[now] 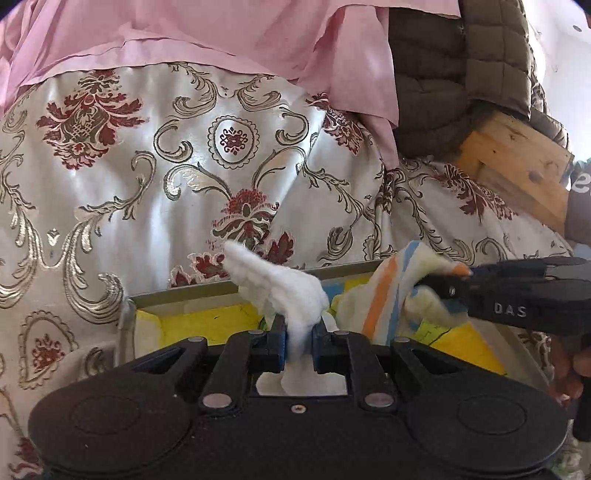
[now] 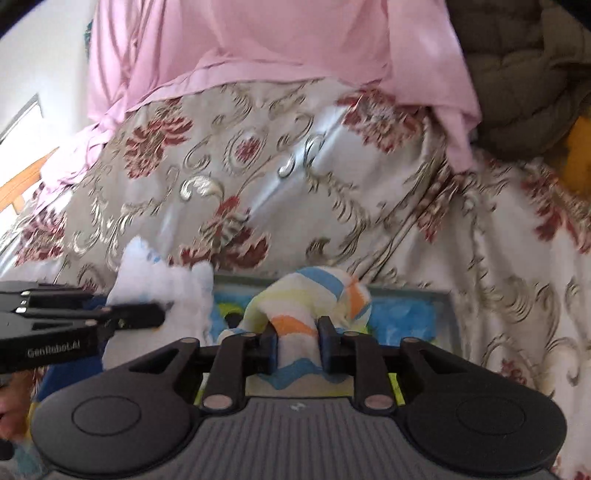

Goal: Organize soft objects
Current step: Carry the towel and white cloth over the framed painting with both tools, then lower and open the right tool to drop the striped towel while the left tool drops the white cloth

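The left gripper [image 1: 299, 334] is clamped on a fluffy white cloth [image 1: 280, 286], whose loose end stands up above the fingers. Just to its right, the right gripper [image 2: 298, 338] pinches a striped cloth [image 2: 314, 295] banded in orange, blue and pale yellow; in the left wrist view its black fingers [image 1: 454, 284] reach in from the right edge. Both cloths hang over a shallow grey-rimmed tray [image 1: 207, 290] with a yellow and blue picture on its floor. The tray lies on a bed under a cream bedspread [image 1: 155, 177] with red and gold flowers, which rises in folds right behind the tray's far rim. Farther back lie a pink sheet [image 1: 207, 33] and a brown quilted jacket [image 1: 461, 66], with a wooden block [image 1: 517, 162] at the right. The two grippers sit near each other, and the bedspread is open to the left.
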Action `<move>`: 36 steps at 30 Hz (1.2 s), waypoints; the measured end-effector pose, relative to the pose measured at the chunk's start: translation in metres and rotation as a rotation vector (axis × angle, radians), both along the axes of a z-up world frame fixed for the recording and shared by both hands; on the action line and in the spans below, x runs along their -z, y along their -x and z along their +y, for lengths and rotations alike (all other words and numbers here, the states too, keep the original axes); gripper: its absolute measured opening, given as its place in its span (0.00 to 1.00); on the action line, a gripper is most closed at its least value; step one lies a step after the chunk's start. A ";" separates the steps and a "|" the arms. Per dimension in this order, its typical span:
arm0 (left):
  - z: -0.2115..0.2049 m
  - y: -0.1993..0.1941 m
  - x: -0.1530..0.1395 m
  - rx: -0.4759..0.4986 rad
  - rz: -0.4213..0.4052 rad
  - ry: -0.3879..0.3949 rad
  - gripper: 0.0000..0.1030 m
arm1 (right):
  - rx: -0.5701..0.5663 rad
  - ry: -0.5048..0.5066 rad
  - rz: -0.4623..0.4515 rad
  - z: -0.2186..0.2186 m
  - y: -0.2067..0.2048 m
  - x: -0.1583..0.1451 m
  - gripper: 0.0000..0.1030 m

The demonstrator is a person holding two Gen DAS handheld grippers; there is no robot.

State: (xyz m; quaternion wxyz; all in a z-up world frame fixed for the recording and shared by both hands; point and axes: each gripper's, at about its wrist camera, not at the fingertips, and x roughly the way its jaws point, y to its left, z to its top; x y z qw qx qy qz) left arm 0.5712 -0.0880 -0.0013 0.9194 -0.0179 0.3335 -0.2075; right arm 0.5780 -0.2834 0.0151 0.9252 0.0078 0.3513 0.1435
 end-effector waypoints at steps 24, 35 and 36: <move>0.036 0.001 0.023 -0.097 0.087 0.129 0.57 | -0.011 -0.250 0.097 -0.012 -0.003 0.032 0.60; 0.045 0.015 0.011 -0.115 0.074 0.124 0.66 | -0.016 -0.180 0.073 -0.004 0.001 0.028 0.68; 0.046 0.017 0.009 -0.114 0.069 0.126 0.66 | -0.013 -0.182 0.071 -0.005 0.003 0.026 0.68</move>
